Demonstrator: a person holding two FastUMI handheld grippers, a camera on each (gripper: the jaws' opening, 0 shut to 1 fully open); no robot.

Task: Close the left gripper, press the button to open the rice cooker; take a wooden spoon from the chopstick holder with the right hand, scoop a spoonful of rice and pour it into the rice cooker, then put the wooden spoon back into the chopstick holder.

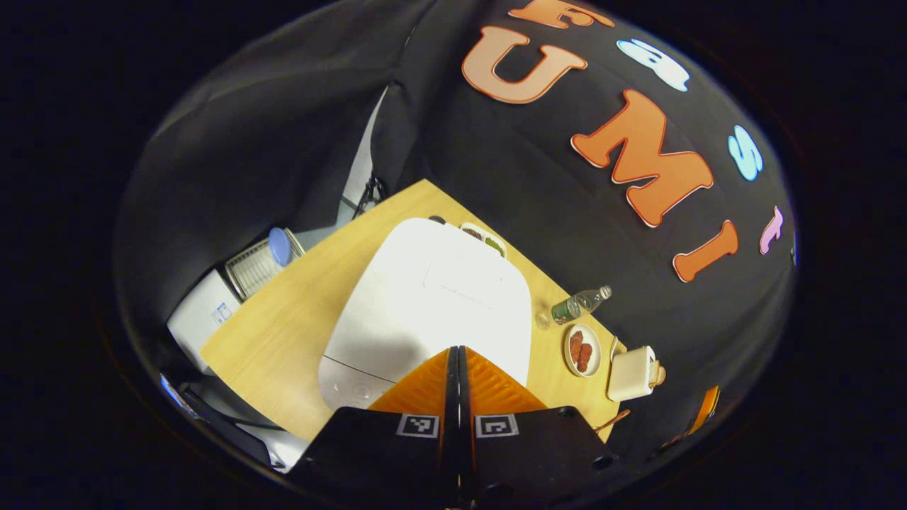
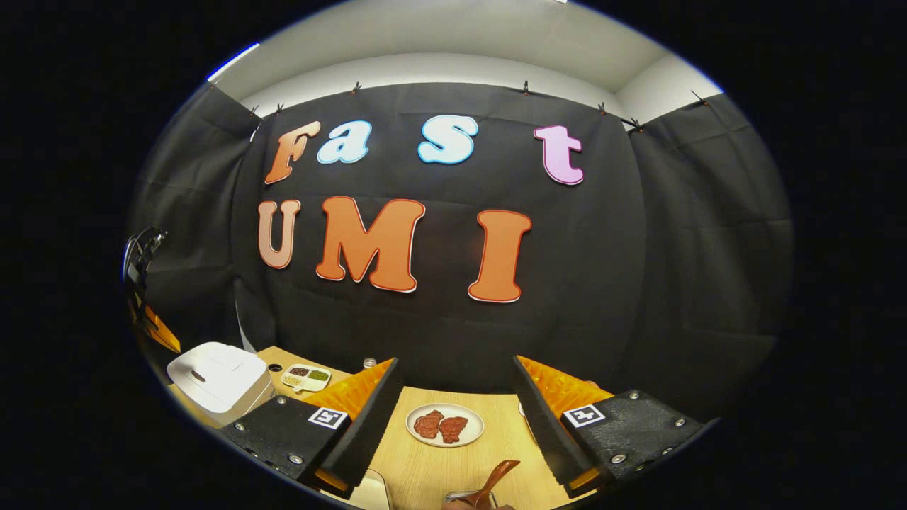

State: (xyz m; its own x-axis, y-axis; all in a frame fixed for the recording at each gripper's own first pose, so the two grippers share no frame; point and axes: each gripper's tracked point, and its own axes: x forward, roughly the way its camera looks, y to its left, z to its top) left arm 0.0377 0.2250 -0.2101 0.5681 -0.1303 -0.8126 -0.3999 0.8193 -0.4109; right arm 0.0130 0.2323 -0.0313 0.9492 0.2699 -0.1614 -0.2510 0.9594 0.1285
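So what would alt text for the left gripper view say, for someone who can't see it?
The left gripper, fingers shut together, hovers over the closed lid of a white rounded rice cooker on a light wooden table. Beyond it lie a small clear plastic bottle and a white plate of reddish food.

The left gripper view looks steeply down from close above the white, rounded rice cooker (image 1: pixel 432 304), tilted across the light wooden surface (image 1: pixel 283 333). The right gripper view sits low over that surface (image 2: pixel 460 460), facing level toward the booth's back wall. Both share the cooker (image 2: pixel 220 379) and the round white plate of reddish food (image 1: pixel 582 350) (image 2: pixel 444 425).
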